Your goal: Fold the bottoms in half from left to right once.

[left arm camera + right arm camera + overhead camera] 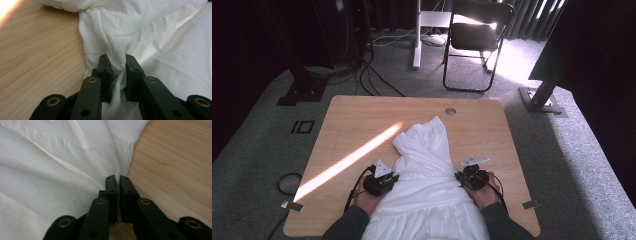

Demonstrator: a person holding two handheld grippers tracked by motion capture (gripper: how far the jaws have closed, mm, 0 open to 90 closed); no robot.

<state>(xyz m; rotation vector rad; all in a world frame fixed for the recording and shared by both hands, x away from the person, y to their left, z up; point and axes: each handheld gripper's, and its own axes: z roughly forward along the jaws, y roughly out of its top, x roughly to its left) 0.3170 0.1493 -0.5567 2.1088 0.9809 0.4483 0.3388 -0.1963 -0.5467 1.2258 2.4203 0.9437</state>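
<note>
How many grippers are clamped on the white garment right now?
2. The left gripper pinches a bunched fold at the white garment's left edge; the right gripper is shut on a thin bit of its right edge, beside the bare table.

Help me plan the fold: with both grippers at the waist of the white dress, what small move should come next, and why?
Probably lift both hands a little, together. The left gripper pinches a bunch of the white dress at one side of the waist, and the right gripper is closed on the opposite edge. The top lies crumpled on the table, so a level lift should free it.
</note>
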